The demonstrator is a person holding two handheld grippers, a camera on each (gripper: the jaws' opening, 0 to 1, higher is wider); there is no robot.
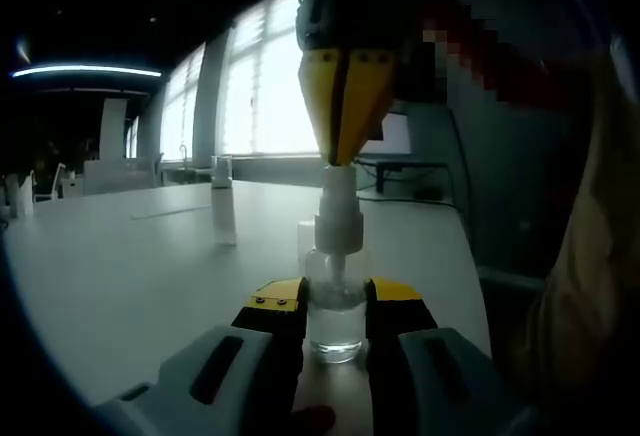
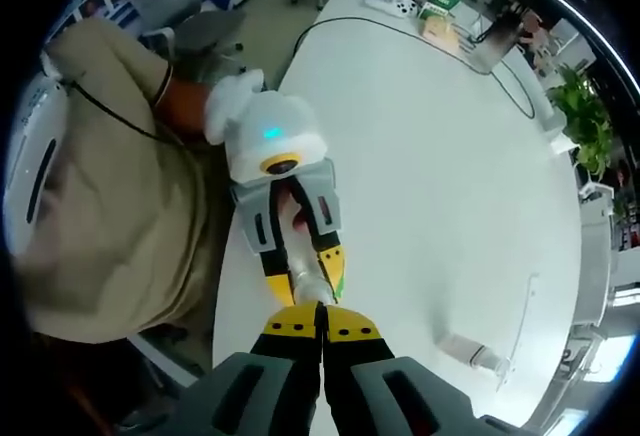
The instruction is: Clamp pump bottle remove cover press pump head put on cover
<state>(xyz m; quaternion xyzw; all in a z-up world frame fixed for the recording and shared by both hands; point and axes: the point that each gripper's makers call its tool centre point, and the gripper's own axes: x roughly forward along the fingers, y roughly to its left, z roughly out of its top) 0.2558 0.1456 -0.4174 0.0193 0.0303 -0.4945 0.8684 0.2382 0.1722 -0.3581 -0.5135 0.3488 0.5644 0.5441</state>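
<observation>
Left gripper view: cover (image 1: 222, 213) stands on the surface (image 1: 120, 276) left of and beyond the left claw (image 1: 335, 308), which is clamped on the pump bottle (image 1: 336, 301) to steady it; right claw (image 1: 345, 106), jaws together, bears down on the pump head (image 1: 338, 218).

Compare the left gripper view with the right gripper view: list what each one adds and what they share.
Left gripper view: a side-on look at the clear pump bottle, its pump head under the closed tips of the right gripper, and bright windows behind. Right gripper view: a top-down look with the person's beige sleeve, a chair and a plant. Shared: the left gripper clamping the bottle, the white table, and the cover set aside on it.
</observation>
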